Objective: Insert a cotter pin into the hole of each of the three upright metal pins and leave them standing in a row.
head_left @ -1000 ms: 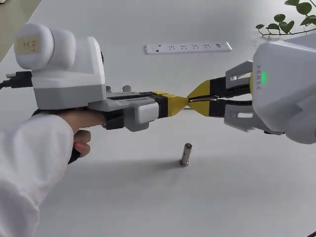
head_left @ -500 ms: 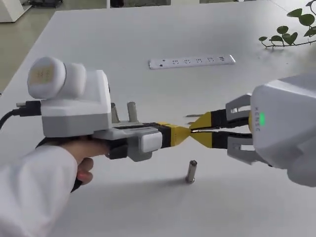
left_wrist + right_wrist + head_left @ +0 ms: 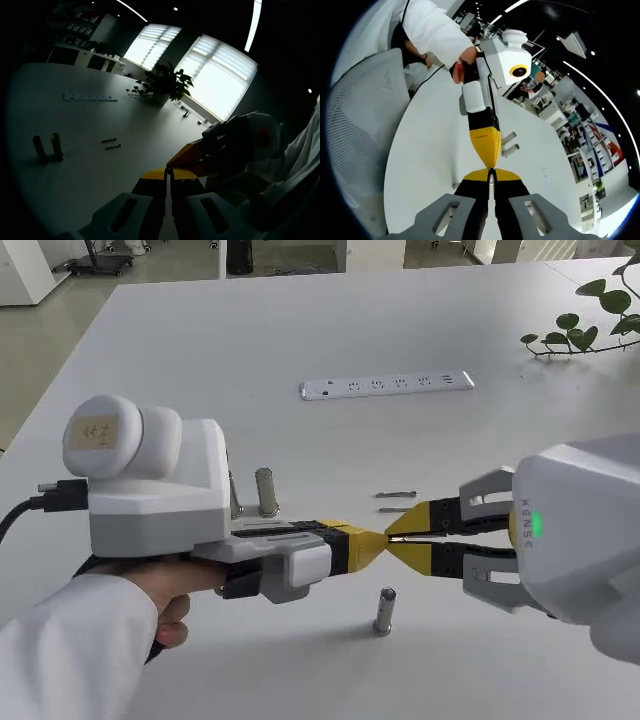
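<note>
1. The white table (image 3: 200,360) is wide. In the head view its far edge runs along the top and its left edge slants down at the upper left, with floor beyond both.
2. Bare surface lies all around the front metal pin (image 3: 383,611). More bare surface stretches between the work and the power strip (image 3: 388,385), which lies well back. A plant (image 3: 590,320) trails in at the far right corner.
3. Two grippers meet tip to tip above the table. The left gripper (image 3: 378,537) comes in from the left, held by a hand (image 3: 165,615) in a white sleeve. The right gripper (image 3: 392,538) comes in from the right.
4. The left fingers are pressed together with only a hairline slit showing in the left gripper view. I cannot tell whether they grip anything.
5. The right fingers pinch a thin silver cotter pin (image 3: 410,537) lying along them, its end at the left tips.
6. There are three metal pins, all upright. One stands alone in front, below the tips and apart from them. Two rear metal pins (image 3: 265,490) stand close together behind the left gripper, one partly hidden.
7. There are three cotter pins: the one being pinched and two loose cotter pins (image 3: 396,494) lying side by side on the table near the rear pair.
</note>
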The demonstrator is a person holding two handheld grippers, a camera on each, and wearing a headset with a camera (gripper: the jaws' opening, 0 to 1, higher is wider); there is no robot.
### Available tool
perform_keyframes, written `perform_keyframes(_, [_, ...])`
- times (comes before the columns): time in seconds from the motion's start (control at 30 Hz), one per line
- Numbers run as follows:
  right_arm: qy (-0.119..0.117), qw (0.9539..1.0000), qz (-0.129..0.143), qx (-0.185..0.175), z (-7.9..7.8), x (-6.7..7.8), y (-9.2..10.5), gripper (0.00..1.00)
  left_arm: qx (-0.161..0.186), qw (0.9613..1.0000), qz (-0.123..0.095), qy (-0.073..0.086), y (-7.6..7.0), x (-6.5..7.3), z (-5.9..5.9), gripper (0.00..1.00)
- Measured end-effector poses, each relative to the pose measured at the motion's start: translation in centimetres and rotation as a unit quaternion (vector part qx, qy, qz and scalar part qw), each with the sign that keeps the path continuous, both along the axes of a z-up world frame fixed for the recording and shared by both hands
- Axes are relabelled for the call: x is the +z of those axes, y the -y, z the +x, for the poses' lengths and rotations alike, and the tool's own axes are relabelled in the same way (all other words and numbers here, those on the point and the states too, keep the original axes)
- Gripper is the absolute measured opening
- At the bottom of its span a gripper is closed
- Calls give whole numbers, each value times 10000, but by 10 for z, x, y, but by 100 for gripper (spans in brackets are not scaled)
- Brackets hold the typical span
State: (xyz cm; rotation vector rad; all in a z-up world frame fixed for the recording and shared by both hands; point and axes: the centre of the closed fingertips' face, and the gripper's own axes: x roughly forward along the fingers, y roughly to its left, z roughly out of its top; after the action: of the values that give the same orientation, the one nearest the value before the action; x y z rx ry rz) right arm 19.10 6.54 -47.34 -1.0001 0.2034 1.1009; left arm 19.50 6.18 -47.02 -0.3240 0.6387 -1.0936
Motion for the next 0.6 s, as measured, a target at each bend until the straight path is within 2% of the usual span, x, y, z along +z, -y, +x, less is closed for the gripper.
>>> perform_keyframes(0.17, [-23,10000,-4,8,0,-2,1,0,4,10000,11,-38,1,-2,0,0])
perform_keyframes(0.33, [-113,9999,108,31,-2,-4,1,0,-34,10000,38,-31,1,-4,-2,0])
perform_keyframes(0.47, [-262,9992,313,-11,-2,-2,1,0,-93,9999,46,83,1,-3,-3,0])
perform_keyframes(0.53, [-386,9985,390,-43,-3,-2,1,7,-125,9997,113,193,-1,-4,-4,0])
perform_keyframes(0.6, [-498,9974,503,-103,-1,-2,3,12,-135,9997,69,194,-3,-3,-4,0])
